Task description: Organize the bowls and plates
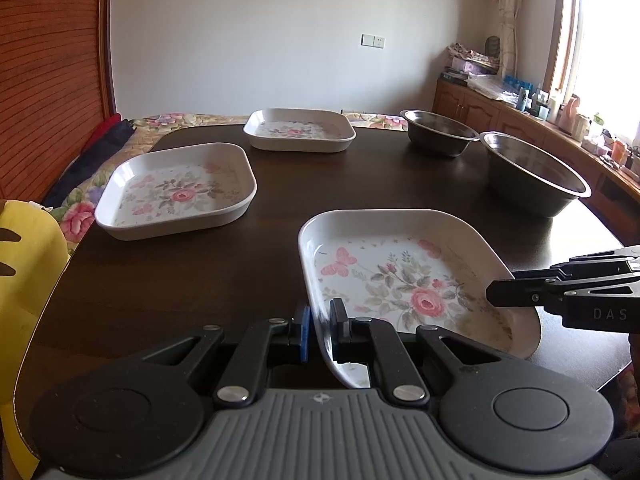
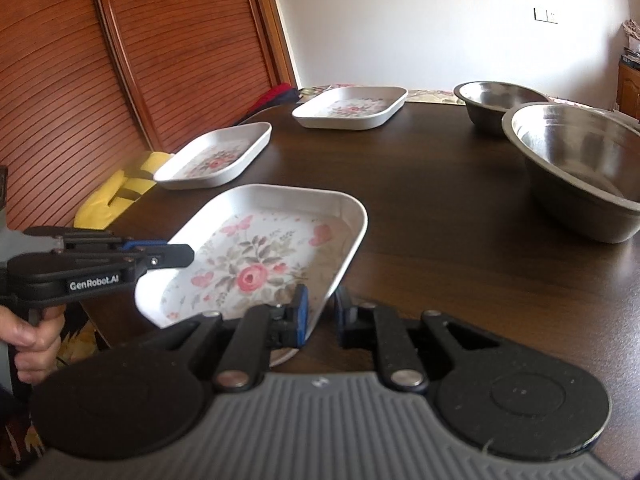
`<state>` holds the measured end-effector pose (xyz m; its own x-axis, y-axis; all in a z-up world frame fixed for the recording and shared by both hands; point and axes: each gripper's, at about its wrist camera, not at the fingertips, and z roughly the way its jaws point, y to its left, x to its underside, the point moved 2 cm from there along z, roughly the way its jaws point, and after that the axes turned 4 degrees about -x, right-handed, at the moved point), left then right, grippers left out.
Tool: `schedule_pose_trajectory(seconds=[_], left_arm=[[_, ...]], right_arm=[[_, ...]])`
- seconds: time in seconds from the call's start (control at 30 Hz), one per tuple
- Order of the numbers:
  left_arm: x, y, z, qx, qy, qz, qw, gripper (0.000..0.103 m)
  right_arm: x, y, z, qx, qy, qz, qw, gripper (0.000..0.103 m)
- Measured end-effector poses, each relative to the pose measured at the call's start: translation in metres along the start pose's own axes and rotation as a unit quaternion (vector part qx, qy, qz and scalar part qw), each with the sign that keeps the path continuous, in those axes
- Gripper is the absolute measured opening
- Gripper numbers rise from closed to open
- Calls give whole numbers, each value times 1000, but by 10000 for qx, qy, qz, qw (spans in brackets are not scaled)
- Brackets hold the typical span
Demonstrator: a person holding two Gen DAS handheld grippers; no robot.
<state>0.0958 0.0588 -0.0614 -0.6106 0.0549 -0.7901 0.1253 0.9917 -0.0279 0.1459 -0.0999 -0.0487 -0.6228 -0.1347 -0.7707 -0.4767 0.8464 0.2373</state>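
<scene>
Both grippers had the near floral plate [image 1: 404, 280] by its rim at the table's front edge: the left gripper [image 1: 320, 330] pinched its left rim, the right gripper [image 2: 320, 312] straddled the right rim, not quite closed. Uneven lifting could tip it loose

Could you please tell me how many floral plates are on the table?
3. The near plate sits between both claws, a second plate lies left of the middle, and a third plate rests at the far edge. None seems hidden.
</scene>
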Motion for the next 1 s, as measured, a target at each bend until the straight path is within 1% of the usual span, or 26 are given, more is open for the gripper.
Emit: schedule_pose_trajectory(seconds=[0.13, 0.2, 0.23, 0.27, 0.3, 0.37, 0.47, 0.53, 0.63, 0.67, 0.7, 0.73, 0.8, 0.93, 1.0], left_arm=[[0, 0, 1, 24, -6, -30, 10000, 37], [-1, 1, 1, 7, -12, -48, 10000, 38], [-1, 2, 1, 8, -22, -61, 10000, 38], [-2, 4, 0, 17, -39, -92, 9999, 39], [-4, 6, -1, 13, -59, -126, 9999, 42], [-7, 9, -3, -30, -127, -153, 9998, 46], [-14, 13, -7, -103, -230, -155, 9996, 50], [-18, 14, -8, -145, -294, -139, 9994, 55], [-25, 16, -9, -159, -370, -123, 9991, 66], [-28, 17, -9, -172, -405, -111, 9990, 70], [-30, 17, -9, -183, -432, -101, 9988, 75], [-33, 17, -9, -188, -444, -100, 9988, 78], [-37, 17, -10, -219, -488, -79, 9985, 92], [-43, 18, -10, -304, -519, -53, 9982, 103], [-45, 19, -10, -324, -536, -59, 9980, 103]], right_arm=[[1, 0, 0, 19, -6, 20, 10000, 18], [1, 0, -1, 65, -7, 6, 10000, 23], [0, 0, -2, 79, -25, 7, 10000, 23], [-1, -1, -4, 106, -45, 3, 9999, 26], [-2, -2, -5, 152, -67, -10, 9999, 31], [-6, -4, -9, 242, -131, -63, 9996, 35], [-13, -10, -15, 303, -227, -71, 9993, 36], [-17, -12, -19, 326, -303, -84, 9990, 37], [-25, -12, -23, 401, -429, -189, 9981, 46], [-28, -11, -24, 448, -476, -242, 9976, 52], [-30, -11, -24, 475, -522, -287, 9971, 54], [-33, -10, -24, 489, -560, -322, 9967, 55], [-38, -10, -22, 501, -603, -340, 9963, 57], [-46, -10, -18, 480, -682, -312, 9960, 64], [-51, -9, -15, 478, -711, -324, 9958, 70]])
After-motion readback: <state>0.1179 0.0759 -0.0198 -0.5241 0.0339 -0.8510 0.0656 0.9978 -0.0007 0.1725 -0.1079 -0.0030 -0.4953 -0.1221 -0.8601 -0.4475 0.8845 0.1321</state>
